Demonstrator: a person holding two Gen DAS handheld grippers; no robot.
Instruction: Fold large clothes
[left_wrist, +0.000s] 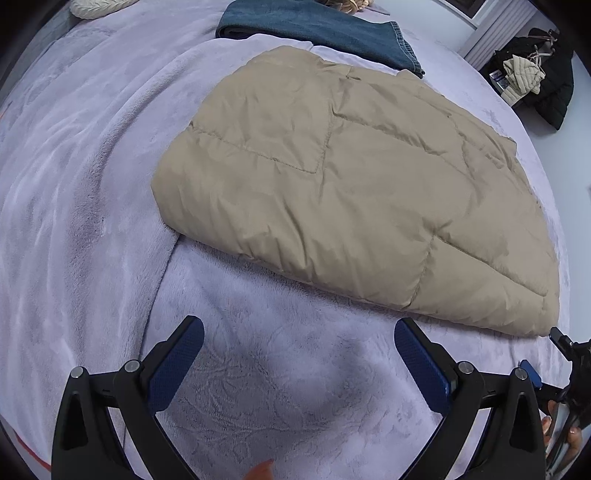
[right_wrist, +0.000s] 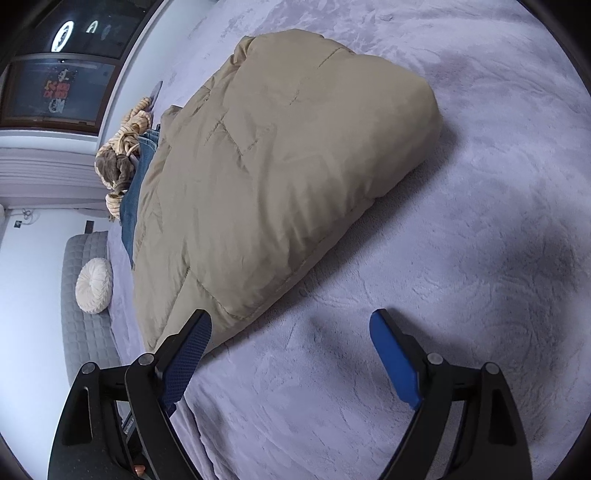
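1. Left gripper (left_wrist: 299, 343): jaws spread wide, nothing between them, hovering over the bare blanket (left_wrist: 92, 177) just short of the jacket's near edge.
2. Right gripper (right_wrist: 290, 332): jaws spread wide, empty. Its left finger (right_wrist: 192, 347) overlaps the jacket's near corner in view; contact cannot be told.
3. Jacket (left_wrist: 354, 184): tan, quilted, lying folded into a thick flat bundle in the middle of the blanket, stitch lines up.
4. Jeans (left_wrist: 314, 29): folded, beyond the jacket's far edge, just beside it.
5. Striped cloth (right_wrist: 125, 147): bunched beside the jeans, on their far side.
6. Round cushion (right_wrist: 94, 286): cream, at the bed's edge, well apart from the jacket.
7. Dark and pale garments (left_wrist: 532, 81): heaped off the bed, far right in the left wrist view.
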